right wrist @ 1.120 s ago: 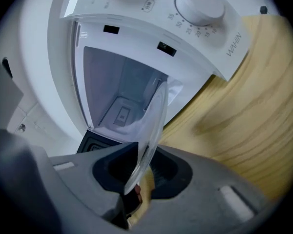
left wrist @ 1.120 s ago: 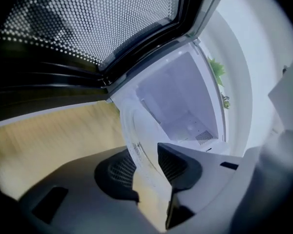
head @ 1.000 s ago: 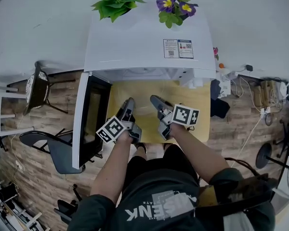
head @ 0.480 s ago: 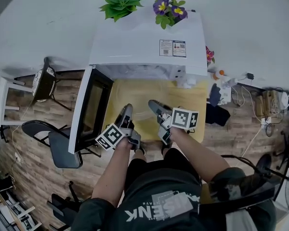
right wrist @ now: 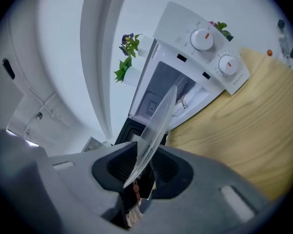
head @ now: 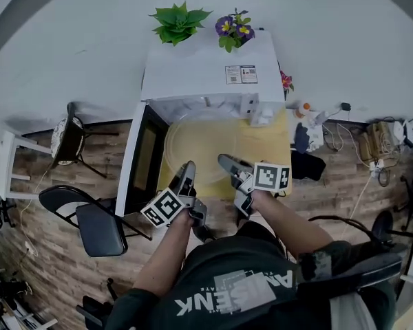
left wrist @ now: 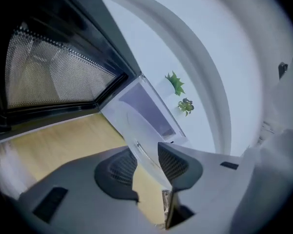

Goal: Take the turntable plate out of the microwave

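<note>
The clear glass turntable plate (head: 201, 141) hangs level in front of the white microwave's (head: 210, 71) open cavity, above the wooden table (head: 279, 153). My left gripper (head: 187, 172) is shut on its near left rim and my right gripper (head: 225, 162) on its near right rim. In the left gripper view the plate's edge (left wrist: 136, 147) runs between the dark pads of the left gripper (left wrist: 145, 162). The right gripper view shows the plate (right wrist: 158, 123) edge-on, pinched in the right gripper (right wrist: 142, 167). The microwave door (head: 143, 158) stands open at the left.
Two potted plants (head: 179, 20) (head: 235, 27) stand on top of the microwave. Its control knobs (right wrist: 202, 39) are on the right side. Chairs (head: 96, 220) stand on the floor at the left. Small items and cables (head: 310, 126) lie right of the table.
Both grippers have risen and drawn back from the cavity with the plate between them. The plate now shows whole in front of the microwave.
</note>
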Demonstrator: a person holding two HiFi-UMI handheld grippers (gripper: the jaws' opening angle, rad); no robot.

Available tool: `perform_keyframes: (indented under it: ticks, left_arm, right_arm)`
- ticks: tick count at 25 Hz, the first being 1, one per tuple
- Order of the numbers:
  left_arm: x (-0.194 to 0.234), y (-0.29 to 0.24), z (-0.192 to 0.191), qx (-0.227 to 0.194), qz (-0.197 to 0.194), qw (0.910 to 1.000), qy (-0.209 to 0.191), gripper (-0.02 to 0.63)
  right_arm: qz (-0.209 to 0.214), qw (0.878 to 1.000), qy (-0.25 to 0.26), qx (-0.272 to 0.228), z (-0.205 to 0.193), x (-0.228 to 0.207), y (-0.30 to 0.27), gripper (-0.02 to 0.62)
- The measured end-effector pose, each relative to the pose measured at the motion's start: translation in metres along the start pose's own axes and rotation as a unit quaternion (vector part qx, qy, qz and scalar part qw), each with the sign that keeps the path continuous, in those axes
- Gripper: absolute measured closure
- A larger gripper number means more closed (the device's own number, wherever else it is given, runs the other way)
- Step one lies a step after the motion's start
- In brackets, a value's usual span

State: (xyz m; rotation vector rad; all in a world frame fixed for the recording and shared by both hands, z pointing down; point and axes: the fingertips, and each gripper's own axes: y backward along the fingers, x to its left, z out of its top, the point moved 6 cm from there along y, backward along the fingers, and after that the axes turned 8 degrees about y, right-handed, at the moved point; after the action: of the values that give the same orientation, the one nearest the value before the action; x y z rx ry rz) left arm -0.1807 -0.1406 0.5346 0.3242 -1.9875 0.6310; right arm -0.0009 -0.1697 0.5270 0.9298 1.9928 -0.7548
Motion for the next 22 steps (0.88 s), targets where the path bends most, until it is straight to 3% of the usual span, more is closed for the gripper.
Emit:
perform_keyframes:
  ticks: [5,17,22]
  left_arm:
    - [-0.028,0.023,0.009,0.034,-0.029,0.9988,-0.021,0.472]
    - [-0.090,0.058,0.037,0.034,-0.073,0.9918,-0.099,0.472]
    - [-0.104,0.066,0.038,0.037,-0.081,0.9915,-0.095,0.472]
  right_arm:
    - [-0.002,0.999,0.011,-0.031,0.000,0.037,0.018,0.506]
    - [0.033,0.996,0.036,-0.076,0.016,0.102,0.039,0.503]
    - [0.036,0.996,0.036,-0.076,0.020,0.115,0.044,0.503]
